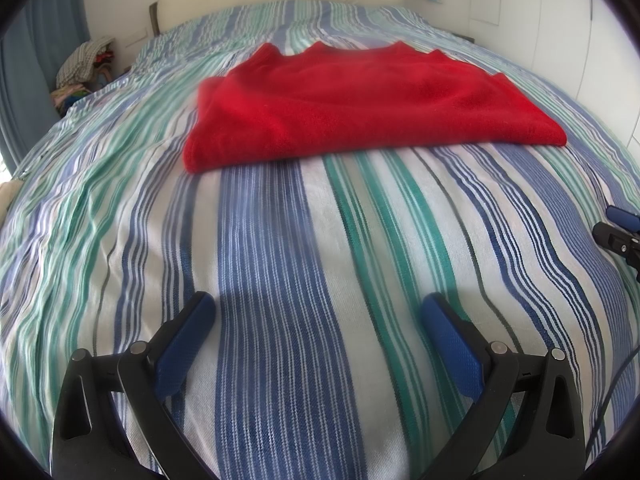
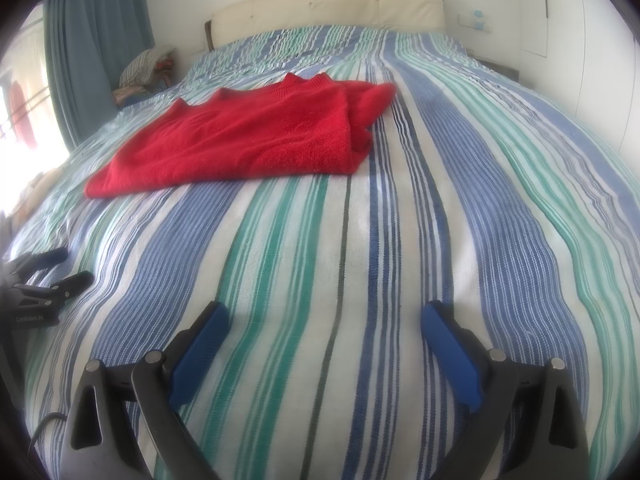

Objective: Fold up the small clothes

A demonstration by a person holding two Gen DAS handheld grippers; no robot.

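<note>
- We hold our left gripper (image 1: 318,322) low over the striped bedspread (image 1: 280,280), its two blue-padded fingers (image 1: 186,344) spread wide apart with nothing between them but the cloth of the bed.
- Our right gripper (image 2: 324,330) hangs the same way, blue pads (image 2: 450,354) set well apart and bare, above the blue, green and white stripes.
- The red sweater (image 1: 360,108) lies flat on the bed ahead of both grippers, well apart from either one.
- In the left wrist view we see the red sweater as a broad, already doubled-over shape, its near edge running across the stripes and its far edge showing several small points.
- In the right wrist view the red sweater sits to the left of centre; its right side is turned over on itself in a thick fold, with a bunched part of the knit lying just beside that fold.
- We see the tip of our right gripper at the right edge of the left wrist view, and our left gripper at the left edge of the right wrist view, both resting close to the bedspread.
- Behind the bed stands a cream padded headboard (image 2: 328,4).
- A blue curtain (image 2: 96,40) hangs at the left, and a pile of mixed clothes (image 1: 86,68) sits beside the bed near it.
</note>
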